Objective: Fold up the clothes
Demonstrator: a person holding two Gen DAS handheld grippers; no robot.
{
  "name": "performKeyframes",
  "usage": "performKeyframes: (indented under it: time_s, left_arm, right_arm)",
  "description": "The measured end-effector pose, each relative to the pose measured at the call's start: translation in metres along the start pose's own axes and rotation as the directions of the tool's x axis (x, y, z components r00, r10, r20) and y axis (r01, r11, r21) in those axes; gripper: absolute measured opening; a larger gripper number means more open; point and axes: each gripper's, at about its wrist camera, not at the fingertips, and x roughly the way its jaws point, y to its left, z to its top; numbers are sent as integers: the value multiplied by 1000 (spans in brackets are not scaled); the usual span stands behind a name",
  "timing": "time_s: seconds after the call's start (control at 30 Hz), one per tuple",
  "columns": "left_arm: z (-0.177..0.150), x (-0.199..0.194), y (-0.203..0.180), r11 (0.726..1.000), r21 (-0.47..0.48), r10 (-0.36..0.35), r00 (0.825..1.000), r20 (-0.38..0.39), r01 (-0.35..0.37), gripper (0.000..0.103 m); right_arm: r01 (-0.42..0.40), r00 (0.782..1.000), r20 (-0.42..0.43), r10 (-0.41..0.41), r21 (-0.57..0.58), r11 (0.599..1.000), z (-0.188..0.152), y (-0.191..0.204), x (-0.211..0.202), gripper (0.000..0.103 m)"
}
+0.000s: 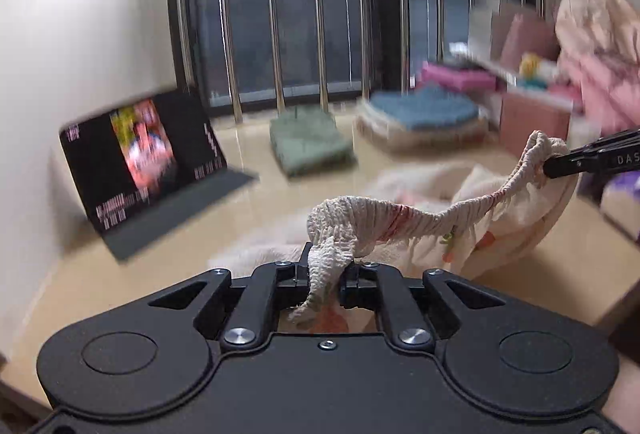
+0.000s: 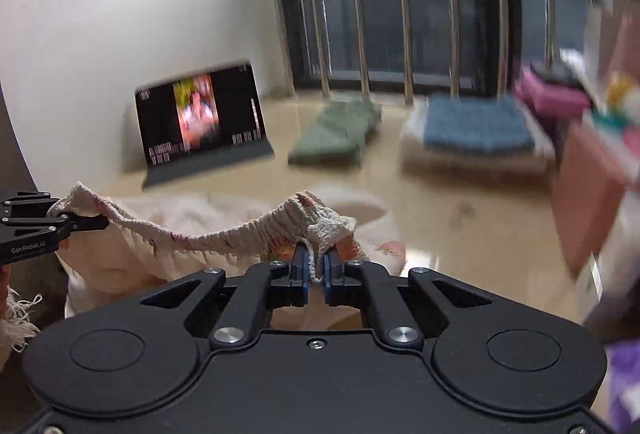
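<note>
Two claws gripped one garment [image 1: 400, 222] by its gathered, elastic edge: the left claw [image 1: 324, 274] clenched on one end, the right claw [image 2: 316, 266] clenched on the other. That edge ran slack between them, its long axis side to side, with the rest of the cloth hanging below toward the floor [image 1: 240, 201]. Beyond the garment lay a green folded pile [image 1: 308, 141] and a blue one [image 1: 428, 109]; left of those stood a tablet [image 1: 140, 153]. Both claws looked equally near the cloth.

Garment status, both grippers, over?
Left gripper shut on garment waistband. Right gripper shut on the same band. Band stretched between them, body hanging. Nothing in the way.
</note>
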Motion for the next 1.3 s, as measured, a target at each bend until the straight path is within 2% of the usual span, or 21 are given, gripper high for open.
performKeyframes:
  time_s: [0.07, 0.13, 0.17, 0.2, 0.23, 0.27, 0.3, 0.33, 0.4, 0.5, 0.63, 0.73, 0.83, 0.93, 1.0, 1.07, 1.13, 1.17, 1.23, 1.27, 1.3]
  left_arm:
    - [-23, -1, -5, 1000, 10, -3, 999, -51, 4, 11]
    - [-45, -2, -10, 1000, 19, -6, 995, -102, 8, 16]
    - [-56, -3, -12, 1000, 23, -7, 992, -127, 10, 28]
    - [-68, -4, -15, 1000, 28, -8, 988, -153, 12, 50]
    - [-79, -4, -17, 999, 32, -9, 984, -178, 15, 63]
    - [-90, -5, -20, 999, 37, -10, 979, -203, 17, 86]
    - [-102, -6, -22, 999, 41, -10, 974, -228, 20, 96]
    - [-112, -6, -24, 999, 44, -12, 968, -252, 24, 96]
    - [-104, -18, -16, 998, -24, -68, 970, -235, 64, 96]
    - [-83, -18, -11, 994, -98, -67, 981, -181, 50, 96]
    - [-74, 6, -41, 994, 80, 89, 977, -194, -74, 95]
    - [-92, 25, -76, 954, 267, 208, 944, -256, -138, 95]
    - [-112, 40, -95, 912, 367, 294, 914, -278, -181, 95]
    - [-121, 51, -93, 907, 355, 344, 885, -315, -226, 89]
    - [-125, 57, -88, 909, 332, 368, 860, -353, -253, 86]
    - [-129, 58, -83, 910, 313, 381, 845, -376, -271, 86]
    - [-129, 54, -80, 909, 305, 390, 842, -373, -285, 83]
    - [-129, 53, -78, 908, 301, 394, 840, -372, -293, 76]
    - [-128, 49, -74, 906, 294, 400, 841, -364, -304, 48]
    - [-125, 46, -71, 905, 287, 405, 842, -355, -314, 20]
    - [-121, 43, -66, 903, 270, 414, 844, -340, -334, 16]
  right_arm:
    - [11, 999, -33, -10, 45, 999, -22, 0, 0, 16]
    - [24, 998, -67, -18, 89, 996, -44, -1, 0, 29]
    - [31, 996, -84, -22, 111, 993, -55, -1, 0, 45]
    - [38, 995, -100, -25, 132, 990, -66, -1, 0, 60]
    - [45, 995, -100, -31, 146, 988, -72, 0, -3, 64]
    - [51, 996, -76, -40, 149, 988, -73, 2, -10, 68]
    - [55, 997, -55, -47, 151, 987, -73, 3, -17, 70]
    - [55, 998, -38, -50, 153, 987, -71, 3, -22, 71]
    - [50, 999, -17, -47, 152, 987, -65, 5, -28, 74]
    - [56, 998, 1, -57, 111, 992, -48, 10, -19, 75]
    - [178, 983, -52, -177, 4, 984, -36, 32, 16, 75]
    - [234, 967, -96, -236, -29, 972, -42, 44, 35, 75]
    - [267, 957, -112, -267, -11, 964, -49, 43, 42, 76]
    - [304, 947, -125, -297, 39, 952, -50, 37, 44, 82]
    - [310, 946, -117, -301, 63, 949, -52, 34, 43, 82]
    - [314, 945, -114, -305, 68, 947, -55, 33, 44, 82]
    - [325, 941, -117, -317, 52, 944, -58, 34, 45, 82]
    - [339, 936, -118, -333, 40, 940, -59, 35, 46, 81]
    - [371, 923, -110, -368, 3, 929, -62, 37, 47, 67]
    - [386, 917, -100, -386, -19, 922, -63, 39, 47, 58]
    - [397, 912, -92, -399, -43, 917, -63, 41, 46, 52]
